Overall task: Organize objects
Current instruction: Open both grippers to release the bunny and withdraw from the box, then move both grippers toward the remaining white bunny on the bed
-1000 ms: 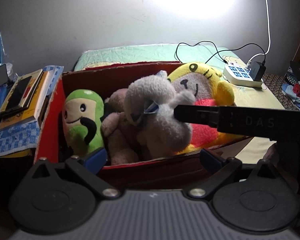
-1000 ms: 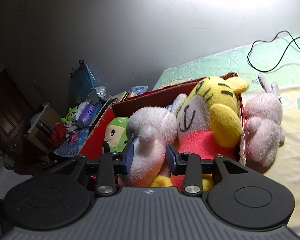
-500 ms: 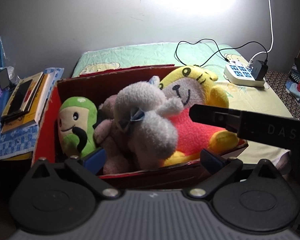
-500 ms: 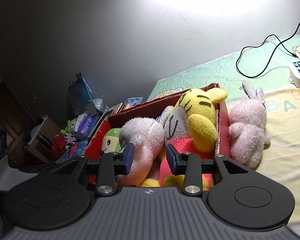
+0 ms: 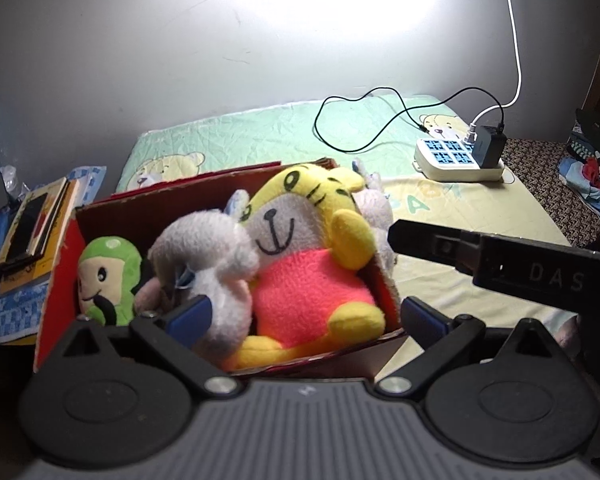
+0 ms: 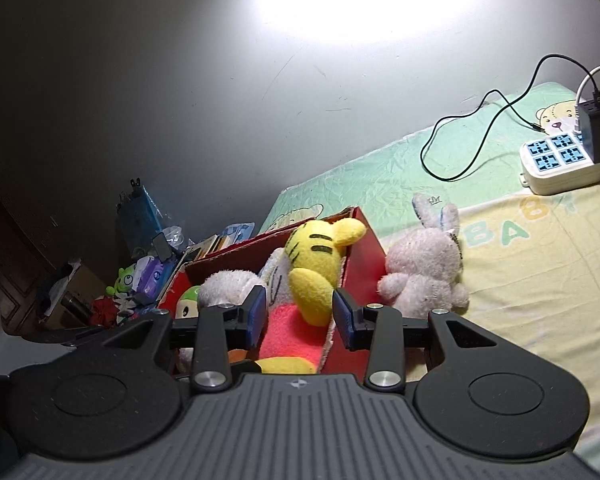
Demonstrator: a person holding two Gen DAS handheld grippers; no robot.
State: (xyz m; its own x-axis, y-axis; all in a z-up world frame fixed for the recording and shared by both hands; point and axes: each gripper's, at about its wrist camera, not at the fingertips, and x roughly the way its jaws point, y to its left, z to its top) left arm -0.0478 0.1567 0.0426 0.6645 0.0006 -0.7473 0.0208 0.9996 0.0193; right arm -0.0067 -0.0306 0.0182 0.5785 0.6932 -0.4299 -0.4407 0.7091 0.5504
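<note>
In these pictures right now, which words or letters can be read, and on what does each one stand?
"BABY": coloured letters printed on the bed sheet.
"DAS": pale letters on the right gripper's black side, in the left wrist view; further letters are hidden.
Book covers: too small to read.
Power strip: no readable text.

Bed (image 6: 520,280), red box (image 6: 362,264), pink bunny (image 6: 424,276), power strip (image 6: 568,164)

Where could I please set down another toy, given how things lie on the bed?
Bare yellow sheet lies between the pink rabbit and the power strip. The red box is crowded with plush toys, and the side table is cluttered.
</note>
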